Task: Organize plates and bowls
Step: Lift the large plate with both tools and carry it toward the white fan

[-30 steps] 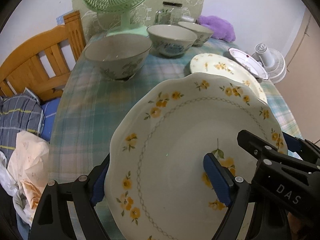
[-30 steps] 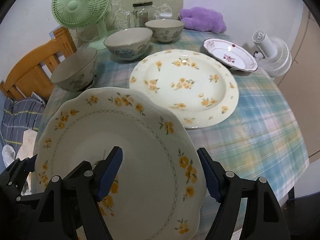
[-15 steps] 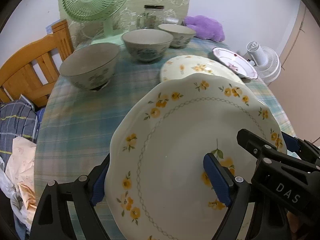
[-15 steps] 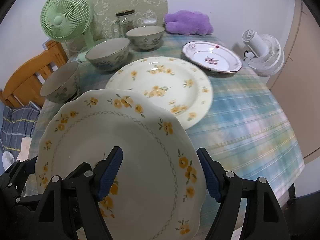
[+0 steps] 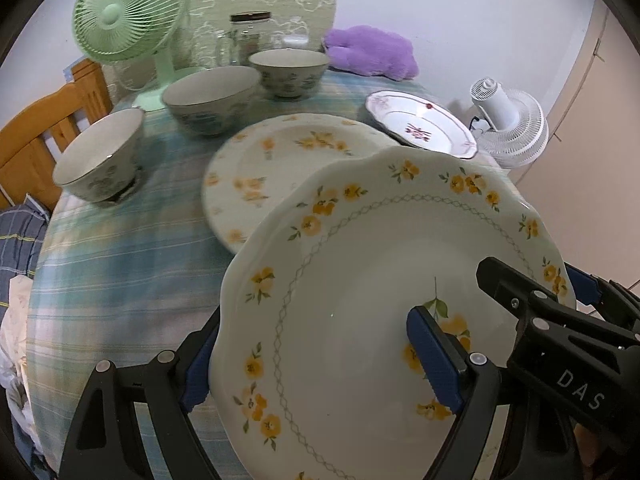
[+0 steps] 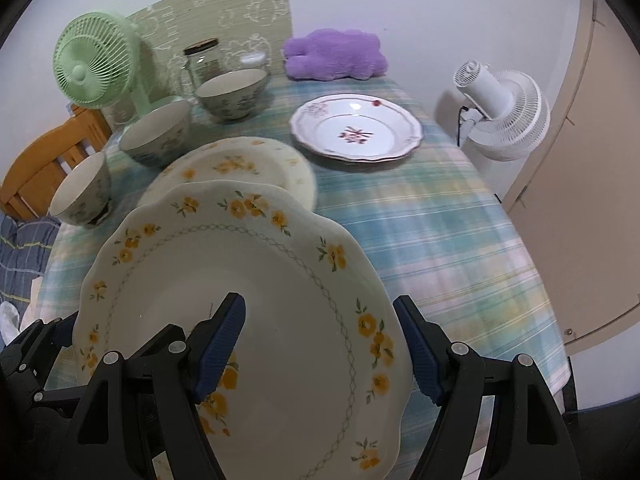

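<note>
Both grippers hold one scalloped yellow-flower plate (image 5: 360,280) (image 6: 280,300) above the table's near edge. My left gripper (image 5: 320,356) is shut on its left rim. My right gripper (image 6: 320,356) is shut on its right rim and shows in the left wrist view (image 5: 560,320). A larger yellow-flower plate (image 5: 280,160) (image 6: 248,164) lies on the table just beyond. A white plate with red flowers (image 5: 420,124) (image 6: 356,128) lies at the far right. Three floral bowls (image 5: 100,156) (image 5: 212,96) (image 5: 288,68) stand in a row at the left and back.
The table has a blue-green plaid cloth (image 6: 440,220). A green fan (image 5: 128,12), glass jars (image 5: 248,36) and a purple plush (image 5: 372,52) stand at the back. A white fan (image 6: 504,112) is past the right edge. A wooden chair (image 5: 36,128) stands at the left.
Both grippers, with the held plate, have swung to the right and drawn back; the bowls and plates on the table appear farther left and smaller. The grip is unchanged.
</note>
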`<move>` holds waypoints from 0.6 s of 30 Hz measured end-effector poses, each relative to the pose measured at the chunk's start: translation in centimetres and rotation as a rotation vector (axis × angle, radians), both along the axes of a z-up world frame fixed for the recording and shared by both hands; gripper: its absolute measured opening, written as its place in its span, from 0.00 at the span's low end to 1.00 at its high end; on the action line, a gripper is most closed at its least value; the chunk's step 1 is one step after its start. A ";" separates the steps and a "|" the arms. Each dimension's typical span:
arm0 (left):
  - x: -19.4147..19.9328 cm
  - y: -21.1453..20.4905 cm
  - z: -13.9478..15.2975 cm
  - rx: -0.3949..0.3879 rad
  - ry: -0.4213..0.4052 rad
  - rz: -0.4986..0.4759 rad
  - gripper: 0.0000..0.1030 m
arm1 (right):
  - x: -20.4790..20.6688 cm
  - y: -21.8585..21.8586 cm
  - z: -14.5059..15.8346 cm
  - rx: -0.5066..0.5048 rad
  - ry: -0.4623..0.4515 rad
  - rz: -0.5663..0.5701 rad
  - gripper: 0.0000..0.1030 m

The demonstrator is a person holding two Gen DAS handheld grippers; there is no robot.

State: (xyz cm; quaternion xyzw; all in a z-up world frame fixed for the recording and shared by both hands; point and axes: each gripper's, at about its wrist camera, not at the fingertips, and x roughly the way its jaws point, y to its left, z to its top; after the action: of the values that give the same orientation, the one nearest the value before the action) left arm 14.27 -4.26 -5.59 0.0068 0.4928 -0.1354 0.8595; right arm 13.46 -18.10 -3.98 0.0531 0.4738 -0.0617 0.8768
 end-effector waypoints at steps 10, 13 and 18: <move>0.9 -6.1 -0.9 -0.007 0.013 -0.011 0.83 | 0.7 -6.3 -0.5 -0.009 0.015 -0.014 0.76; 1.1 -7.9 -1.2 -0.001 0.017 -0.008 0.83 | 0.9 -8.0 -0.9 -0.007 0.024 -0.013 0.76; 1.5 -10.8 -1.9 0.007 0.024 -0.018 0.83 | 1.4 -10.8 -1.8 -0.006 0.051 -0.020 0.76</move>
State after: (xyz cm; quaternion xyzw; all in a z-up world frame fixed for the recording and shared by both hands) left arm 15.73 -15.07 -7.53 0.0129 0.5036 -0.1415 0.8522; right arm 14.89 -28.87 -5.82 0.0535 0.4954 -0.0734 0.8639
